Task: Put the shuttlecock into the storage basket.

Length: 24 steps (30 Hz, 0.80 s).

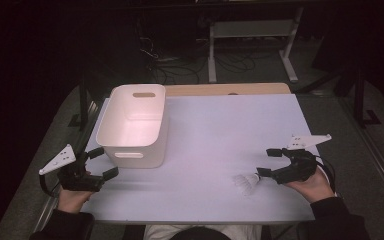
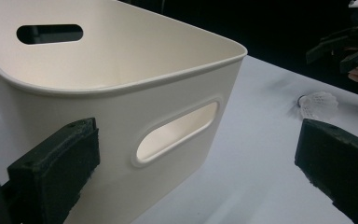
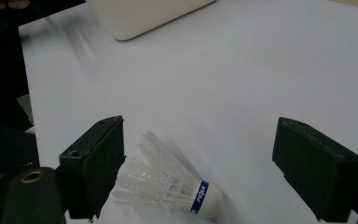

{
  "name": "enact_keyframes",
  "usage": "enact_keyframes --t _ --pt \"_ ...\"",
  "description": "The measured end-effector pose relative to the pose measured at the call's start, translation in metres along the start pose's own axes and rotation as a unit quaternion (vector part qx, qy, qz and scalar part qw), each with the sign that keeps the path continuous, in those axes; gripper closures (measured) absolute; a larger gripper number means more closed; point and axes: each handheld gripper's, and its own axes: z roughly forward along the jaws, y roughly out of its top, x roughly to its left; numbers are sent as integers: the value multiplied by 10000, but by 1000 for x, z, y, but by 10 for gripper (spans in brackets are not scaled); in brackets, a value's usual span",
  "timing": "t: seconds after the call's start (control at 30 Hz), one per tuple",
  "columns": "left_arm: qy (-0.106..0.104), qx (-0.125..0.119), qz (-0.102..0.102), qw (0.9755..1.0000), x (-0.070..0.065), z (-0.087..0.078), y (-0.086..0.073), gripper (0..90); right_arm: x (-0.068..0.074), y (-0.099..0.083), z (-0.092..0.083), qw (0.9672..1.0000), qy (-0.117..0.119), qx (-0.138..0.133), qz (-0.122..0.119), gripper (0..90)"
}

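1. Evidently the work in hand was picking up the shuttlecock (image 3: 168,189), probably to drop it into the white bin (image 1: 135,125); it lay on its side on the white table (image 1: 220,145), feathers and cork both resting on the surface.
2. The right gripper (image 1: 266,162) was released, holding nothing. Its jaws stood well apart with the shuttlecock between them, low to the table, so that closing would likely pinch the feather skirt.
3. Seen along that gripper, the feather skirt was touching or just beside the left-hand jaw, while the cork with its blue band pointed toward the other jaw, which stood well clear of it.
4. The left gripper (image 1: 102,162) was likewise released and empty. It sat just in front of the bin's near wall, one jaw close beside the wall near the handle slot, perhaps ready to steady the bin.
5. From the left gripper, the shuttlecock lay farther off, beyond its right-hand jaw, near the right gripper.
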Motion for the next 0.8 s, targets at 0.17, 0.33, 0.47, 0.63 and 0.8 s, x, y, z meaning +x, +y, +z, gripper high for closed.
enact_keyframes --t 0.17,0.33,0.47,0.63,0.8 --pt "-6 1 7 10000 0 0 0 0 -1 1 3 9996 180 193 -41 264" --pt "-10 -4 6 10000 0 0 0 0 -1 1 3 9992 283 279 -96 342" --pt "-8 1 8 10000 0 0 0 0 0 1 3 9987 356 333 -133 407" --pt "-8 3 10 10000 0 0 0 0 1 2 4 9971 474 548 -250 516" --pt "-11 3 11 10000 0 0 0 0 1 2 6 9958 598 634 -282 612"
